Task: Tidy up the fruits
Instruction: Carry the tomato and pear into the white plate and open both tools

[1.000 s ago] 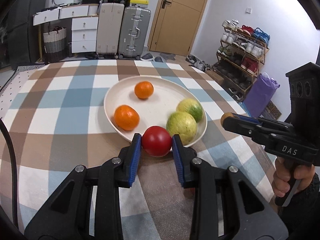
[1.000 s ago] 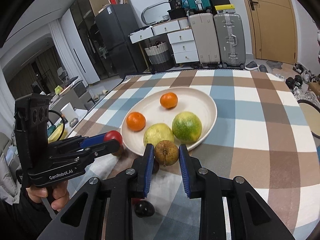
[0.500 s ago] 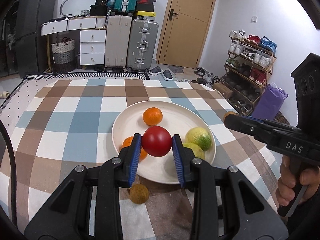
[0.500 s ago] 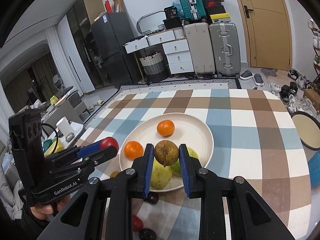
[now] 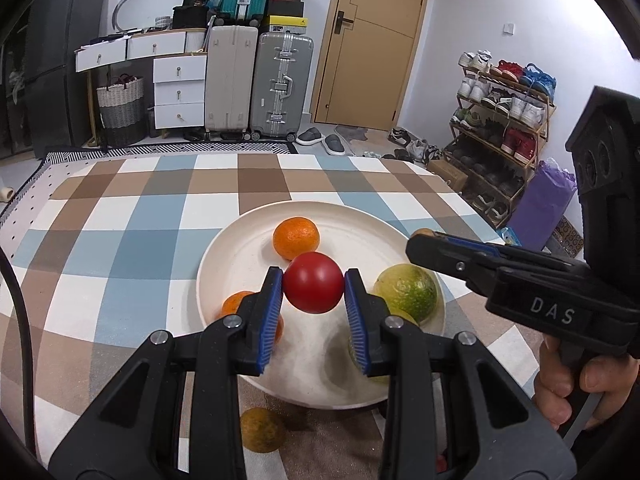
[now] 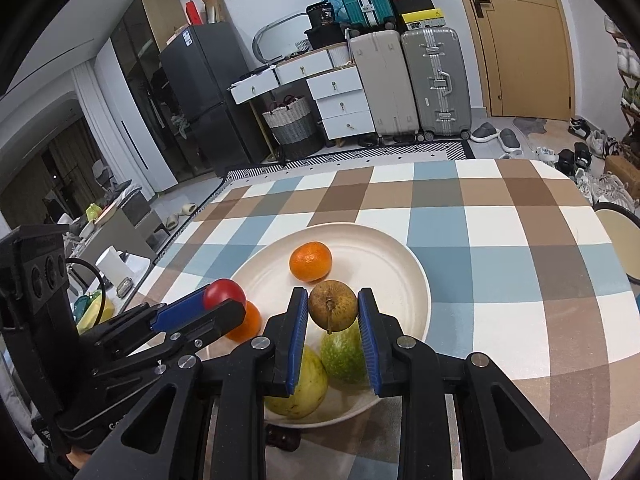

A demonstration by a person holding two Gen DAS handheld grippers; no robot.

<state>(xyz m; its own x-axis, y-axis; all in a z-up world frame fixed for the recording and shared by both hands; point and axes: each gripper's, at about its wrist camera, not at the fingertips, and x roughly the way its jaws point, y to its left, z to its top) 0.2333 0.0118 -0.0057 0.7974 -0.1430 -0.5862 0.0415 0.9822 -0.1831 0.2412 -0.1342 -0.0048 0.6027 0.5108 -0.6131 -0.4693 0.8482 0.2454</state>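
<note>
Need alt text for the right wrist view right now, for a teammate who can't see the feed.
The right claw is shut on a brown pear, held above a cream plate on a checked tablecloth. The plate holds two oranges, a green citrus fruit and a yellow-green one. At left, the left claw grips a red tomato.

Red tomato (image 5: 314, 288), brown pear (image 6: 333, 306), cream plate (image 5: 240, 240), blue-brown-white checked tablecloth (image 5: 132, 216)
</note>
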